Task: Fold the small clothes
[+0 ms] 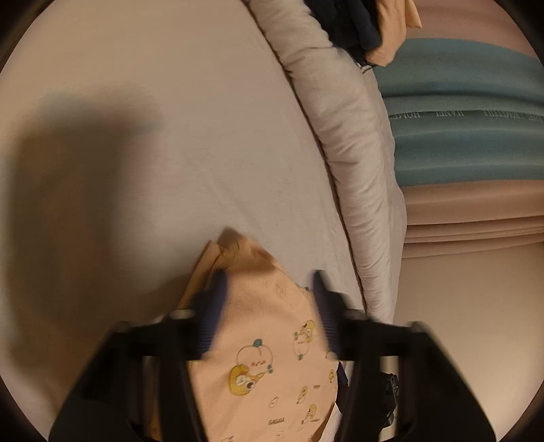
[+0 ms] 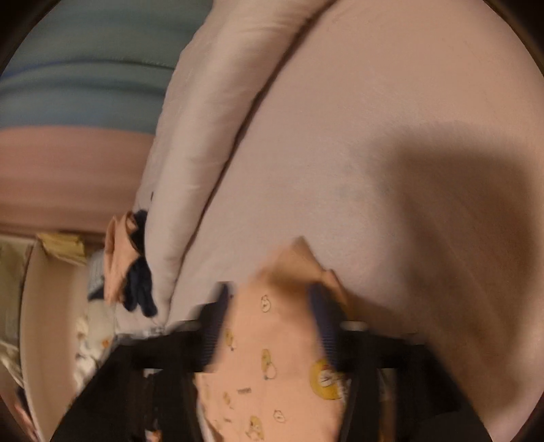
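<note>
A small peach garment (image 1: 268, 343) printed with yellow cartoon figures lies on the pale bed sheet (image 1: 170, 136), its folded corner pointing away from me. My left gripper (image 1: 269, 277) stands open, its two dark ribbed fingers apart on either side of the cloth and not pinching it. In the right wrist view the same peach garment (image 2: 272, 343) lies between the spread fingers of my right gripper (image 2: 269, 289), which is also open. The garment's near part is hidden under both gripper bodies. Both views are blurred.
A rolled pale duvet (image 1: 350, 153) runs along the sheet's right side, with a teal and pink padded surface (image 1: 459, 142) behind it. A pile of dark and peach clothes (image 1: 367, 27) sits at its far end; the same pile (image 2: 132, 272) shows left in the right wrist view.
</note>
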### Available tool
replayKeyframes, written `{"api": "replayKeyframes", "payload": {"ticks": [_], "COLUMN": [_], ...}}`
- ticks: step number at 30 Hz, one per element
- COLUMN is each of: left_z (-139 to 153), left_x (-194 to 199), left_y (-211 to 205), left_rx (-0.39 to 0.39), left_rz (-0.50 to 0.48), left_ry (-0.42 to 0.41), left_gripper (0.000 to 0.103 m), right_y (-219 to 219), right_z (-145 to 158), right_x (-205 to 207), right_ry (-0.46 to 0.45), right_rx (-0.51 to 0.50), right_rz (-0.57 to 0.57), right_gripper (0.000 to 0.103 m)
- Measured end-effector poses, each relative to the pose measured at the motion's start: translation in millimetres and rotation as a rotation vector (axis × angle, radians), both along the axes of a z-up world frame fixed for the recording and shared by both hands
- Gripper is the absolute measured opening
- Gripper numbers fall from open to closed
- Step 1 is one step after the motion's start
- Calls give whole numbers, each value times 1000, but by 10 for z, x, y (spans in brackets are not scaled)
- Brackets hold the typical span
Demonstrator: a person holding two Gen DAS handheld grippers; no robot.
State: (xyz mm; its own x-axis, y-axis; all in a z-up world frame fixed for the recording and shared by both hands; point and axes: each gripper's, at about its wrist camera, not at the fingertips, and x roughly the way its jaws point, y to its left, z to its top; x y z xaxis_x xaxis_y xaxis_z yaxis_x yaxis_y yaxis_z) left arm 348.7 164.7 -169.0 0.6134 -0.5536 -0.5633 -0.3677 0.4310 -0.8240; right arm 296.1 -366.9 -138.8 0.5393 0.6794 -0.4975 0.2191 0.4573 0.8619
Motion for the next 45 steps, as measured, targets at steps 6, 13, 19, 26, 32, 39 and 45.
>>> {"api": "replayKeyframes", "payload": {"ticks": [6, 13, 19, 26, 32, 39, 45], "left_z": [306, 436, 152, 212, 177, 106, 110], "left_x": [-301, -753, -1036, -1536, -1584, -1221, -829], "left_y": [127, -394, -674, -275, -26, -121, -270], "left_rx": [171, 374, 573, 461, 344, 219, 189], "left_rz": [-82, -325, -437, -354, -294, -296, -319], "left_ry": [-95, -217, -209, -194, -162, -137, -147], "left_gripper": [53, 43, 28, 56, 60, 60, 60], "right_y": [77, 716, 921, 592, 593, 913, 1042], "right_z": [456, 639, 356, 337, 446, 509, 502], "right_x": [-336, -925, -1237, -1355, -1583, -1693, -1599], "right_ry": [-170, -350, -357, -265, -316, -386, -411], "right_rx": [-243, -674, -991, -914, -787, -708, -665], "right_rz": [101, 379, 484, 439, 431, 505, 541], "right_gripper": [55, 45, 43, 44, 51, 52, 52]}}
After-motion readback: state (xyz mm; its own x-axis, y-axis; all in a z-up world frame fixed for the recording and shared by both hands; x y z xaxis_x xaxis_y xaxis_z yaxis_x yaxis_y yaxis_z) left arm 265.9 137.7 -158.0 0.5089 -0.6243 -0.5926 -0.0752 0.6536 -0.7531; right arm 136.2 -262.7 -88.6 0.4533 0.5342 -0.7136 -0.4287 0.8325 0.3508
